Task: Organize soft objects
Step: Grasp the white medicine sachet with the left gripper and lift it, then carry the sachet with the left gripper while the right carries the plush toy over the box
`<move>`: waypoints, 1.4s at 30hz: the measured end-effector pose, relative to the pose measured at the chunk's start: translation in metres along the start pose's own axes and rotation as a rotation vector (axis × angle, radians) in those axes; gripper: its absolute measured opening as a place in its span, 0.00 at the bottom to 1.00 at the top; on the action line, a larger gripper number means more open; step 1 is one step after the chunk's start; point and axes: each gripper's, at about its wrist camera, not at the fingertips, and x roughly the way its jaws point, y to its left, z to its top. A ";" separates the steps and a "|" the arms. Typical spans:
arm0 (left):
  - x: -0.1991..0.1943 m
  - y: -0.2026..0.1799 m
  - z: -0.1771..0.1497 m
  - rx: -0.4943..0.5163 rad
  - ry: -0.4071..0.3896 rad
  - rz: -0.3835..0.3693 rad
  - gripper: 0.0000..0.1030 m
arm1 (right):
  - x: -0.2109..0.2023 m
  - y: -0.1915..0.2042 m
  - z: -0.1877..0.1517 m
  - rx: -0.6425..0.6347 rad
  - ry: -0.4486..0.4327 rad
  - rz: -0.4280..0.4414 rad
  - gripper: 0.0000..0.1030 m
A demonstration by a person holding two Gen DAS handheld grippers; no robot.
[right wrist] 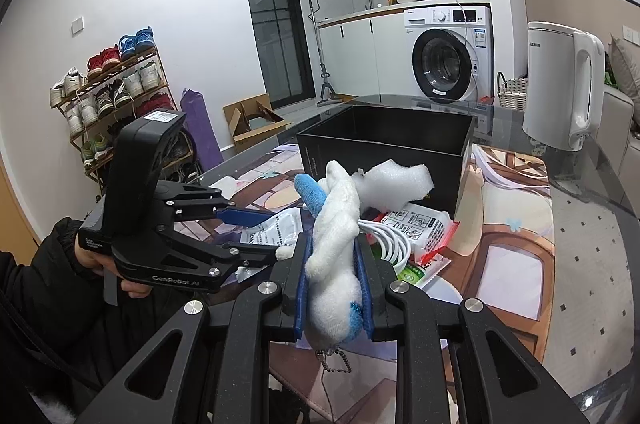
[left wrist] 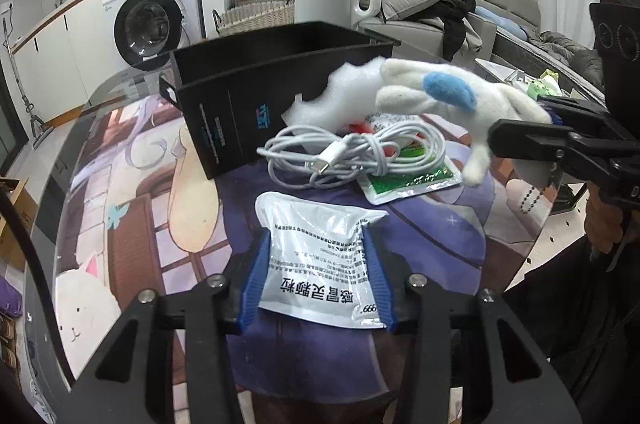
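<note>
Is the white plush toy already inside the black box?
No, the white plush toy is clamped in the right gripper, held in front of the black box.

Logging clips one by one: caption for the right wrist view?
Right gripper clamps a white plush short of the black box; left gripper holds a sachet.

**Both grippers closed on their loads**

The left gripper [left wrist: 316,276] points forward over the counter, its blue-padded fingers [left wrist: 254,280] pressed against both side edges of a white sachet [left wrist: 320,260]. In the right wrist view the person's left hand [right wrist: 100,256], in a dark sleeve, wraps the handle at the near left.

The right gripper [right wrist: 332,276] is clamped around the body of a white plush toy [right wrist: 334,244], blue pads tight on either side. From the left wrist view it reaches in from the right, held level, with the right hand [left wrist: 604,224] gripping below.
</note>
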 end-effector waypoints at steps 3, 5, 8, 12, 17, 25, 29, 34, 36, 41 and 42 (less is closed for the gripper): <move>-0.007 0.000 0.003 -0.005 -0.017 -0.007 0.43 | -0.001 -0.001 0.001 0.008 -0.009 -0.008 0.20; -0.012 0.002 0.004 -0.014 -0.031 -0.006 0.43 | -0.001 -0.001 0.003 0.010 -0.015 -0.021 0.20; -0.022 0.007 0.008 -0.044 -0.056 -0.004 0.43 | -0.002 -0.001 0.006 0.015 -0.022 -0.031 0.20; -0.034 0.016 0.015 -0.096 -0.093 0.001 0.44 | -0.004 0.001 0.013 0.022 -0.039 -0.046 0.20; -0.044 0.026 0.026 -0.138 -0.123 0.019 0.44 | -0.008 0.002 0.027 0.022 -0.065 -0.071 0.20; -0.052 0.037 0.055 -0.157 -0.170 0.039 0.44 | -0.009 -0.004 0.058 0.018 -0.080 -0.115 0.20; -0.051 0.041 0.073 -0.159 -0.189 0.053 0.44 | -0.008 -0.010 0.069 0.021 -0.092 -0.127 0.20; -0.047 0.044 0.090 -0.147 -0.204 0.072 0.44 | -0.003 -0.020 0.085 0.024 -0.099 -0.136 0.20; -0.044 0.046 0.099 -0.147 -0.211 0.073 0.44 | 0.001 -0.022 0.091 0.022 -0.096 -0.142 0.20; -0.030 0.052 0.115 -0.147 -0.221 0.088 0.44 | 0.016 -0.032 0.105 0.020 -0.087 -0.153 0.20; -0.026 0.053 0.117 -0.150 -0.221 0.087 0.44 | 0.019 -0.033 0.106 0.018 -0.086 -0.155 0.20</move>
